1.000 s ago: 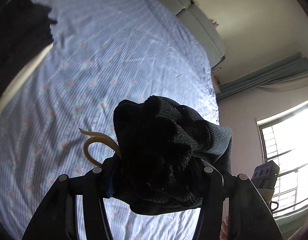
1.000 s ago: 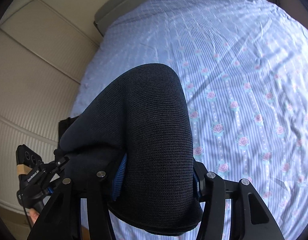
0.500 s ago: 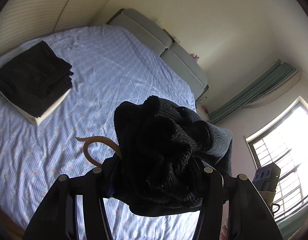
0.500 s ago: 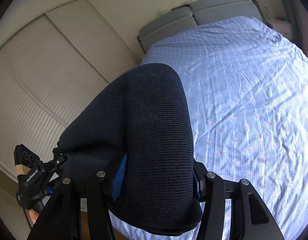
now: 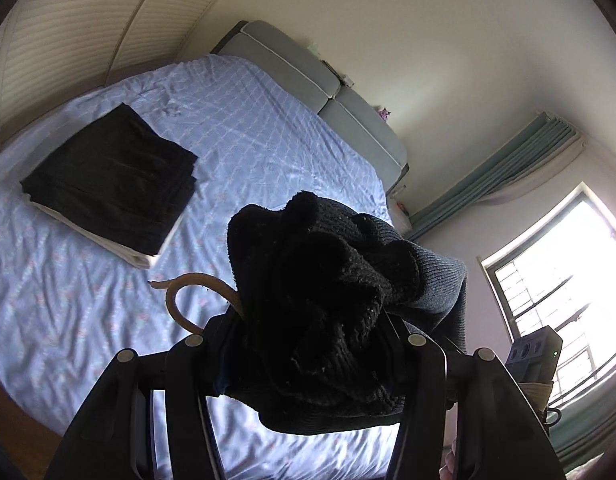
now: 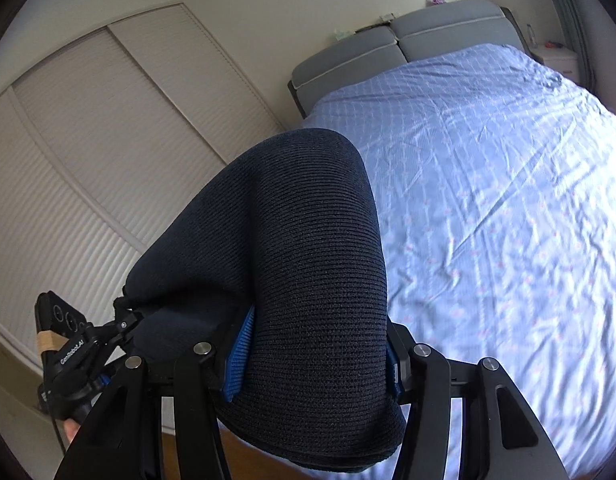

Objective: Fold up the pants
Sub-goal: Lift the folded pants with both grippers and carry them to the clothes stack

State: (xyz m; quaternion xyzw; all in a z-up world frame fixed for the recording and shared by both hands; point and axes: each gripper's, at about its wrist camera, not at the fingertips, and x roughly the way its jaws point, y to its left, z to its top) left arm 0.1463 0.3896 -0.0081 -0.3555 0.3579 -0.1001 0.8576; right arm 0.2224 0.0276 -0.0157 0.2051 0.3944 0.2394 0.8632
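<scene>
Dark knit pants [image 6: 300, 280], bunched thick, up in the air above the bed [image 6: 508, 200], not lying on it

Left tool [image 5: 308, 344] pinched on a lumpy black wad of the pants, tan drawstring [image 5: 188, 292] curling out beside it

Right tool [image 6: 312, 364] pinched on a smooth rounded fold of the same cloth, blue pads pressed into both sides

Blue flowered sheet bare below, wrinkled in spots

Neat stack of folded dark clothes [image 5: 108, 184] near the left edge of the bed, well apart from the pants

Grey headboard [image 6: 408, 44], closet doors [image 6: 88, 140], window [image 5: 568, 280] further out

Could go wrong, probably: thick wad slipping loose from a pinch, pants dropping in a heap; legs landing twisted from the bunching; drawstring snagging on the left tool; a wide swing bumping the neat stack
</scene>
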